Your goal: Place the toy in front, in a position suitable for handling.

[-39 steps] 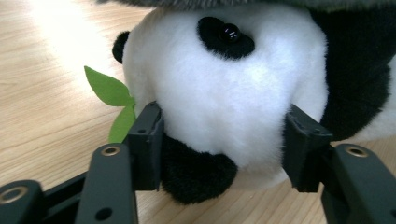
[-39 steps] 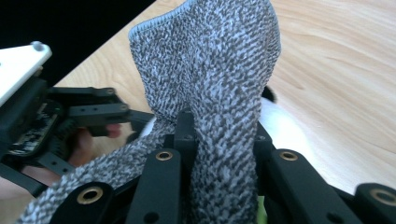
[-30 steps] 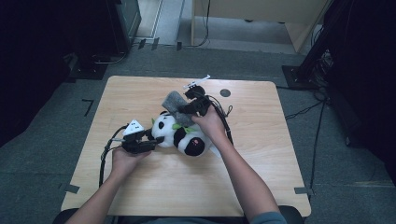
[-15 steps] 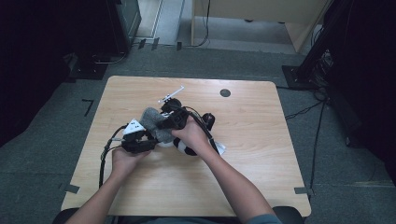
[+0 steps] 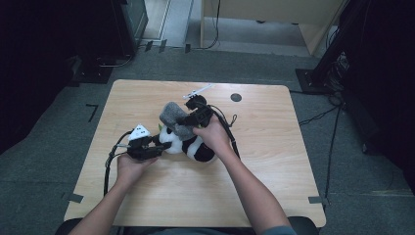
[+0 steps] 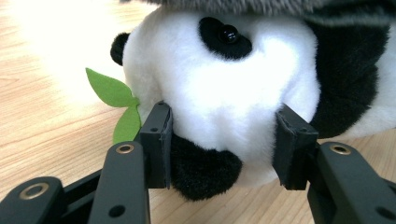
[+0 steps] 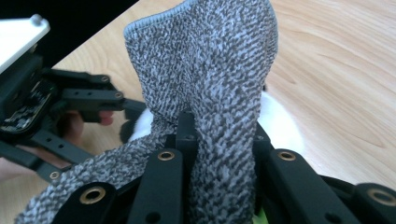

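Panda toy (image 5: 188, 143) lies mid-table (image 5: 274, 191). Our left gripper (image 6: 223, 140) clamps its white muzzle between both pads. Our right gripper (image 7: 219, 140) pinches a grey knit cloth (image 7: 210, 70), held over the panda's head. Green felt leaf (image 6: 112, 91) sticks out beside the muzzle.

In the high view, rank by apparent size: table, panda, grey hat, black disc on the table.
1. Table.
2. Panda.
3. Grey hat, somewhat smaller than the panda, though hand and tool partly cover both.
4. Black disc.
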### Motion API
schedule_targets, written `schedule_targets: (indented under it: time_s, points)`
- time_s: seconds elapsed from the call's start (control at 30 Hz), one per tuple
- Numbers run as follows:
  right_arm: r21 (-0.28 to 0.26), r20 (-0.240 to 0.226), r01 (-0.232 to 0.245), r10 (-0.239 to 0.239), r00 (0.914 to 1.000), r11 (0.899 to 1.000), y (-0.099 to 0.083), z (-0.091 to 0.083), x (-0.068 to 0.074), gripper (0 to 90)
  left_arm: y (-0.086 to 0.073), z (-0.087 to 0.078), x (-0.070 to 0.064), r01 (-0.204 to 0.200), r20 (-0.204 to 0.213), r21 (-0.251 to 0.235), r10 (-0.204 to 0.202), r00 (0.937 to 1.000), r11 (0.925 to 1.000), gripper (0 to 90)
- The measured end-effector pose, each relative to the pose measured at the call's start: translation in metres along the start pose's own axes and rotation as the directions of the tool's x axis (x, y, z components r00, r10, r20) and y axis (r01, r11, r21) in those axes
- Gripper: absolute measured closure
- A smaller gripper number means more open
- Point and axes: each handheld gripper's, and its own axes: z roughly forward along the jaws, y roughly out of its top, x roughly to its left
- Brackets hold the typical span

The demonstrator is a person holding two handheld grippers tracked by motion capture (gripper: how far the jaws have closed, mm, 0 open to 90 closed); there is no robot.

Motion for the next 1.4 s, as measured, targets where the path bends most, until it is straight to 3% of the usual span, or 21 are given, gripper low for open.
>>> schedule_targets:
  time_s: [0.1,0.2,0.3,0.4,0.57,0.6,0.7,0.87,1.0,1.1,1.27,1.33,1.37,1.4]
  points:
    - [0.0,-0.015,-0.029,0.029,0.9995,1.0,-0.002,-0.002,-0.008,75.6,0.0,0.0,-0.001,-0.003,-0.004,0.003,0.003,1.0,1.0,48.8]
    - [-0.008,0.051,-0.042,0.043,0.9978,0.999,-0.003,-0.009,-0.017,76.5,-0.001,0.0,0.0,-0.016,0.0,0.013,0.016,0.9999,0.9998,48.8]
    - [0.006,0.057,-0.113,0.113,0.992,0.994,-0.01,-0.014,-0.034,76.7,-0.002,0.0,0.0,-0.02,0.005,0.009,0.02,0.9998,0.9998,48.5]
    - [0.007,0.081,-0.116,0.116,0.99,0.993,-0.017,-0.02,-0.042,76.6,-0.002,0.0,0.001,-0.014,0.011,0.006,0.014,0.9998,0.9999,48.2]
    - [-0.021,0.066,-0.155,0.156,0.9855,0.988,-0.02,-0.029,-0.055,76.5,-0.003,0.0,0.001,-0.006,0.013,0.002,0.006,0.9999,1.0,47.7]
    - [-0.065,0.133,-0.149,0.156,0.9787,0.987,-0.018,-0.042,-0.058,76.5,-0.004,-0.001,0.001,-0.013,0.012,0.007,0.013,0.9998,0.9999,47.5]
    - [-0.088,0.198,-0.126,0.141,0.9699,0.988,-0.017,-0.057,-0.061,76.6,-0.005,-0.001,0.001,-0.015,0.01,0.009,0.015,0.9998,0.9998,47.0]
    - [-0.136,0.163,-0.145,0.167,0.9723,0.98,-0.022,-0.075,-0.064,76.5,-0.005,-0.001,0.001,-0.013,0.01,0.009,0.013,0.9999,0.9999,46.2]
    - [-0.17,0.09,-0.15,0.167,0.9818,0.974,-0.022,-0.081,-0.055,76.4,-0.005,-0.001,0.002,-0.012,0.017,0.006,0.012,0.9998,0.9999,45.3]
    - [-0.134,0.027,-0.147,0.152,0.9881,0.98,-0.019,-0.069,-0.044,76.4,-0.005,-0.001,0.002,-0.013,0.015,0.005,0.013,0.9998,0.9999,45.2]
    - [-0.049,-0.083,-0.135,0.13,0.988,0.99,-0.022,-0.036,-0.026,76.4,-0.005,-0.001,0.002,-0.02,0.011,0.012,0.02,0.9997,0.9997,45.2]
    - [-0.029,-0.074,-0.123,0.121,0.9899,0.992,-0.024,-0.03,-0.023,76.3,-0.006,-0.001,0.001,-0.025,0.008,0.018,0.025,0.9997,0.9995,45.2]
    - [-0.017,-0.035,-0.113,0.112,0.9931,0.993,-0.032,-0.022,-0.023,76.3,-0.006,-0.001,0.001,-0.026,0.01,0.022,0.026,0.9996,0.9994,45.4]
    - [-0.025,-0.03,-0.122,0.121,0.9921,0.992,-0.034,-0.023,-0.026,76.3,-0.006,-0.001,0.001,-0.022,0.01,0.021,0.022,0.9997,0.9995,45.5]
